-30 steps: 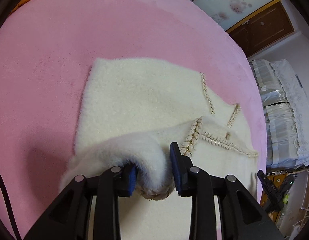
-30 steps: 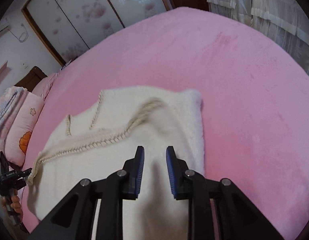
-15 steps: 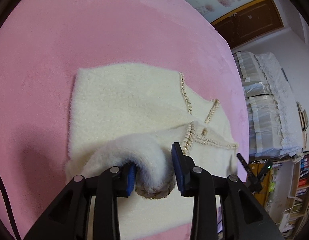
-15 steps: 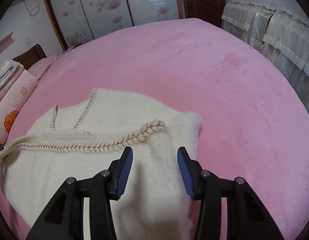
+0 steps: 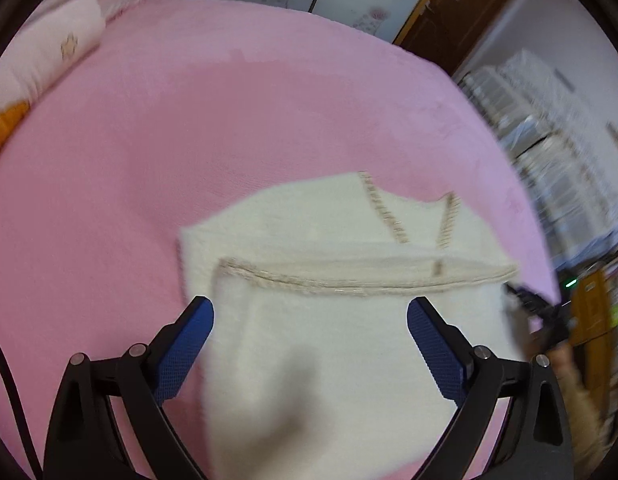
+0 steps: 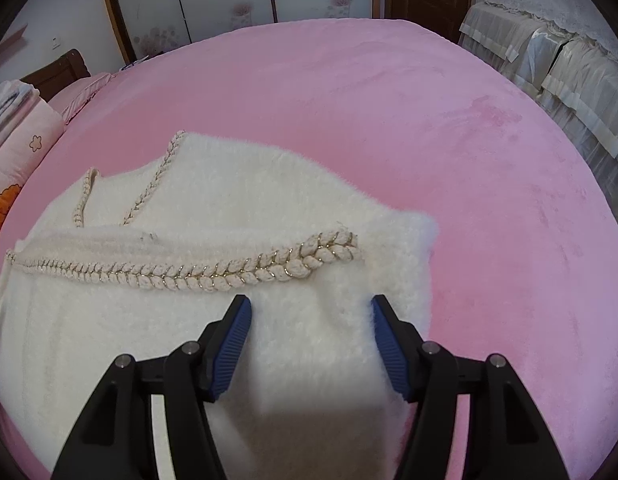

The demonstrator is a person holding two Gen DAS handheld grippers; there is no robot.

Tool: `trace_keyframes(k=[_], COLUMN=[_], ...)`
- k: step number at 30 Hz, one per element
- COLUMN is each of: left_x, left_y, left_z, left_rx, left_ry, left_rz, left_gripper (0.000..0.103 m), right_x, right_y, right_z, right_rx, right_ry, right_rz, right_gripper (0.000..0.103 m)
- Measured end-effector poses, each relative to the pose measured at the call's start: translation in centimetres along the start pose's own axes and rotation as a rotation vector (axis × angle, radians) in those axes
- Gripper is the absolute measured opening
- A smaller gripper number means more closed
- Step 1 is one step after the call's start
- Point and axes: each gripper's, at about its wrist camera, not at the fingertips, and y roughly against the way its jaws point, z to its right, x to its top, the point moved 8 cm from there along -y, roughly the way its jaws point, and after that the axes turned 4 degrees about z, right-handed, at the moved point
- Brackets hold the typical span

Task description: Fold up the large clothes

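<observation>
I am at the release stage of a fold on the fluffy cream knit cardigan with braided rope trim (image 6: pixel 237 320), which lies on the pink plush bedspread (image 6: pixel 429 120). The left gripper (image 5: pixel 311 320) has just been opening and its blue pads now stand wide apart, pressing on nothing; the cardigan lies flat ahead of and below the jaws, with no bunch of cloth between them. The right gripper (image 6: pixel 311 320) has also just been opening; its jaws stand parted above the folded layer, and the fleece below them is not pinched. Just ahead of both claws the braided hem edge (image 6: pixel 189 276) runs straight across the garment, lying over the lower layer, and beyond it the V-shaped neckline trim (image 6: pixel 149 188) remains uncovered. I judge that the bottom portion is folded up over the body and set down, so one fold is complete. What remains, as far as I can tell, is to bring the sides in or double the garment once more into a compact stack. The left wrist view is motion-blurred, so I cannot confirm how flat the far corner lies. A pink pillow (image 6: pixel 17 148) sits well to the left of the right claw.
</observation>
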Motion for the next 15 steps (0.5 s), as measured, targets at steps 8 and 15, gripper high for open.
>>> trace_keyframes(k=[8, 15], left_x=[-2.3, -2.8], left_y=[-6.7, -8.7], left_z=[-3.0, -2.6], left_rx=[0.129, 0.214], left_ry=[-0.184, -0.333], left_rz=[-0.103, -0.083], left_gripper=[0.055, 0.011], right_x=[0.0, 0.1], right_y=[-0.6, -1.1], right_z=[0.1, -0.1], right_rx=[0.045, 0.041], right_ry=[-0.032, -0.009], right_rz=[-0.002, 0.006], right_gripper=[0.062, 0.058])
